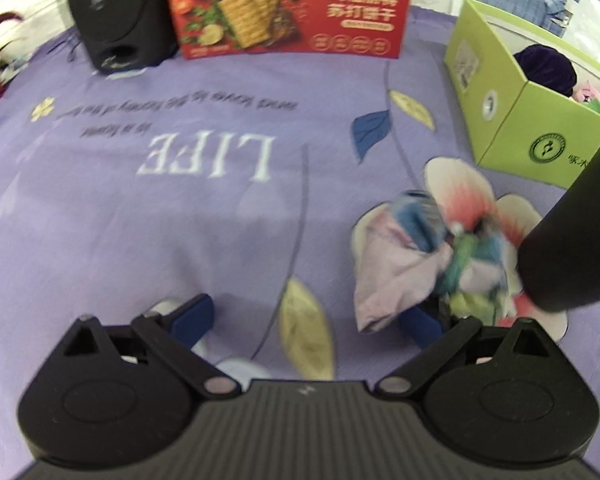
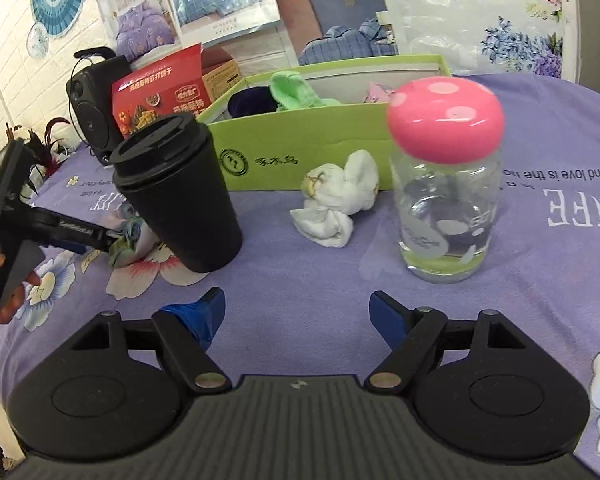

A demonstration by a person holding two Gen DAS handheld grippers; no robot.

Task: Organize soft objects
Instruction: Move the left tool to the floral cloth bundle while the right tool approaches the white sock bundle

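A crumpled multicoloured cloth [image 1: 428, 256] lies on the purple bedsheet [image 1: 140, 220], just ahead of my left gripper's right finger. My left gripper [image 1: 304, 320] is open and empty, its right blue pad close to or touching the cloth. In the right wrist view the left gripper [image 2: 96, 240] reaches the same cloth [image 2: 134, 242] beside the black cup. A white rolled cloth [image 2: 336, 204] lies in front of the green box [image 2: 300, 148], which holds a green cloth [image 2: 296, 90] and a dark blue one [image 2: 252, 104]. My right gripper [image 2: 296, 320] is open and empty, low over the sheet.
A black lidded cup [image 2: 176, 188] stands left of centre, close beside the multicoloured cloth. A glass jar with a pink lid [image 2: 446, 184] stands right of the white cloth. A red cracker box [image 1: 288, 8] and a black speaker [image 1: 116, 12] stand at the back.
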